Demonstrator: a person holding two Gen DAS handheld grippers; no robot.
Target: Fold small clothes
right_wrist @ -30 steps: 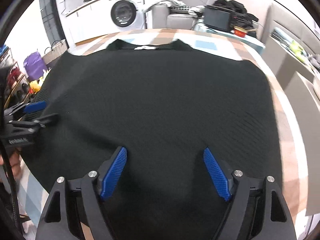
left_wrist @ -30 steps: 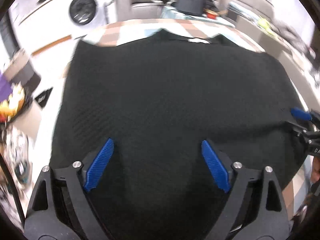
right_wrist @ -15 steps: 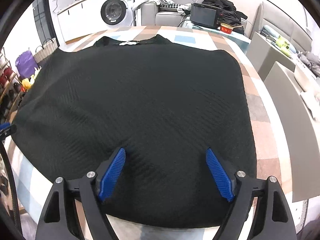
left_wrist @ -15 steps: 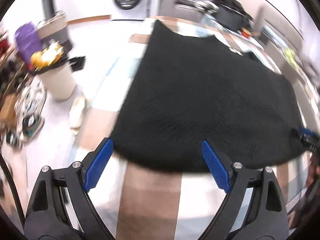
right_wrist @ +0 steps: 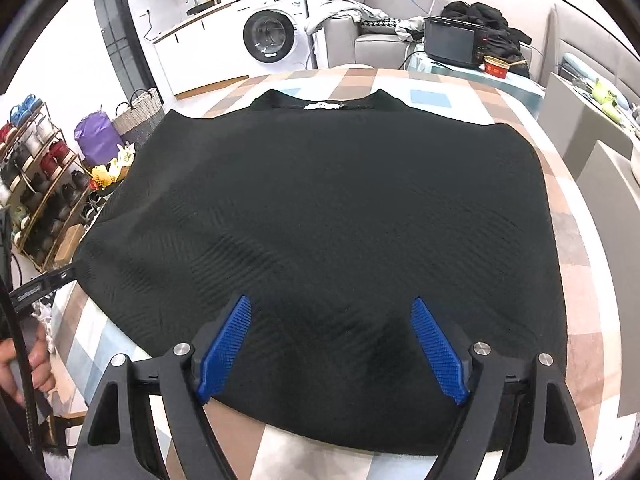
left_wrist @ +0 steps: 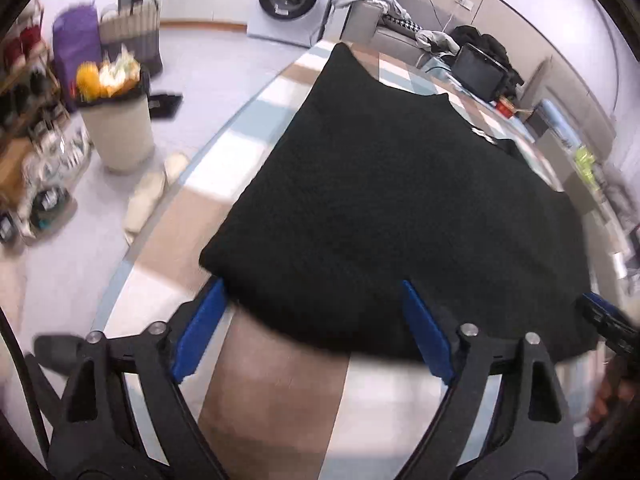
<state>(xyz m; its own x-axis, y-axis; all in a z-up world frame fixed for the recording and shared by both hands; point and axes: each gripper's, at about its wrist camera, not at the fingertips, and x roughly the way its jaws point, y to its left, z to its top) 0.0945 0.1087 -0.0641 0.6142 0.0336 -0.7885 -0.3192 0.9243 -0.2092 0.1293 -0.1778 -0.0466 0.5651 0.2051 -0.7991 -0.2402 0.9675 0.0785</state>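
Domestic interior. A white washing machine [right_wrist: 270, 38] is standing under a counter with a sink [right_wrist: 196, 8] against the far wall; a grey sofa [right_wrist: 376, 42] is sitting beside it, carrying heaped clothing. At left — a shoe rack [right_wrist: 38, 184], a woven basket [right_wrist: 140, 122], a purple bag [right_wrist: 96, 140]. A full waste bin [left_wrist: 118, 130] is resting on the pale tiled floor [left_wrist: 208, 64]; even light is filling the room.

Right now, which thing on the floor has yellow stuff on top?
The round cream bin; the purple bag and woven basket behind it show no yellow.
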